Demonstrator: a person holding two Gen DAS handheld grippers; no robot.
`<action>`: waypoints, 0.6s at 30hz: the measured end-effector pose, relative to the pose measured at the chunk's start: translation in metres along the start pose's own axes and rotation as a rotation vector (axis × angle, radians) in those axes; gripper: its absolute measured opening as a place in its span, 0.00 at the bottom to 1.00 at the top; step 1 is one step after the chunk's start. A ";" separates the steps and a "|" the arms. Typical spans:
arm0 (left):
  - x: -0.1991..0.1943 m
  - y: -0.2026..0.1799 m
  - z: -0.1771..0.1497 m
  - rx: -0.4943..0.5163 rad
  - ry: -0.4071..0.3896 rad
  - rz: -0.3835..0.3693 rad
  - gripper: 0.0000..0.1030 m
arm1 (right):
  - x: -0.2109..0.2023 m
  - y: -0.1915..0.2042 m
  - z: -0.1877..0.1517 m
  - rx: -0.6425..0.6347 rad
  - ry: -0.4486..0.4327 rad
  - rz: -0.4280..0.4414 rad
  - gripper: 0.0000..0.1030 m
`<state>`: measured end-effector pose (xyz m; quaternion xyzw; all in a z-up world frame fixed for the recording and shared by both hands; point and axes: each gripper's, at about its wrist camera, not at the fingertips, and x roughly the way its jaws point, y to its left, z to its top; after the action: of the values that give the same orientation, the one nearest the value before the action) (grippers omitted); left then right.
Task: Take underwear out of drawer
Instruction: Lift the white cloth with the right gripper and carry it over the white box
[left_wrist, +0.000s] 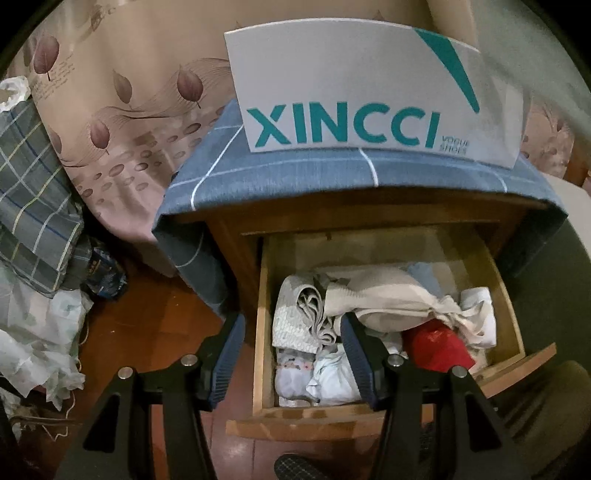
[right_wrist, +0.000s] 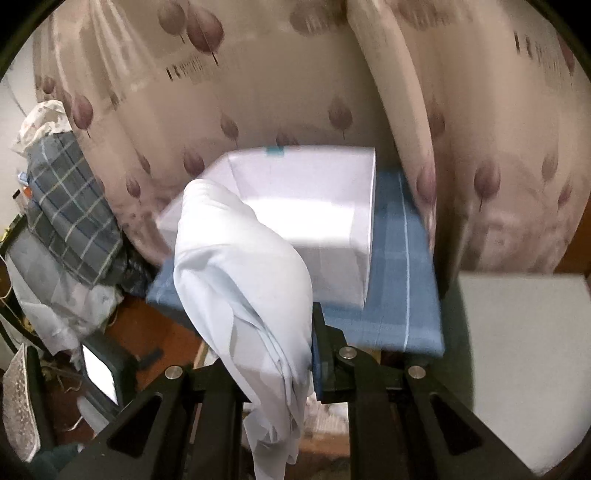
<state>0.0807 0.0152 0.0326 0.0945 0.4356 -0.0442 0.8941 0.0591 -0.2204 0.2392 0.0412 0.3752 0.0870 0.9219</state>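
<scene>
underwear (right_wrist: 240, 280), a pale bluish-white garment, hangs clenched in the right tongs (right_wrist: 308, 343), lifted clear above the drawer and in front of the white shoe box (right_wrist: 314, 221). the cloth drapes over the left finger and trails down past the tongs' frame; the blue pad of the right finger (right_wrist: 321, 354) presses against it. the picture is blurred here, so whether it is one piece or two folded together is hard to say.

the drawer (left_wrist: 264, 332) is pulled out of the wooden nightstand, just below the shoe box (left_wrist: 354, 96), which stands on a blue checked cloth (left_wrist: 295, 177) covering the nightstand top. inside the drawer lie more crumpled clothes: a beige and white knitted piece (left_wrist: 380, 295) toward the back, a red piece (left_wrist: 436, 347) at the right, and white pieces (left_wrist: 332, 376) at the front.

the left tongs (left_wrist: 291, 354) hover released over the drawer's left wall, one finger outside it and one above the clothes, gripping nothing.

left of the shoe box hangs a leaf-printed curtain (left_wrist: 122, 110), with a checked grey bundle (left_wrist: 33, 206) beside it.
</scene>
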 end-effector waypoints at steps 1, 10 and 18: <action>0.001 -0.001 -0.003 0.002 -0.003 0.002 0.54 | -0.005 0.003 0.013 -0.012 -0.025 -0.008 0.13; 0.006 0.010 -0.020 -0.047 -0.019 -0.004 0.54 | 0.013 0.020 0.104 -0.098 -0.122 -0.095 0.13; 0.003 0.033 -0.024 -0.178 -0.038 -0.033 0.54 | 0.088 0.033 0.140 -0.181 -0.056 -0.218 0.13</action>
<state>0.0695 0.0526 0.0200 0.0068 0.4223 -0.0218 0.9062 0.2151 -0.1729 0.2838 -0.0807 0.3420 0.0185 0.9360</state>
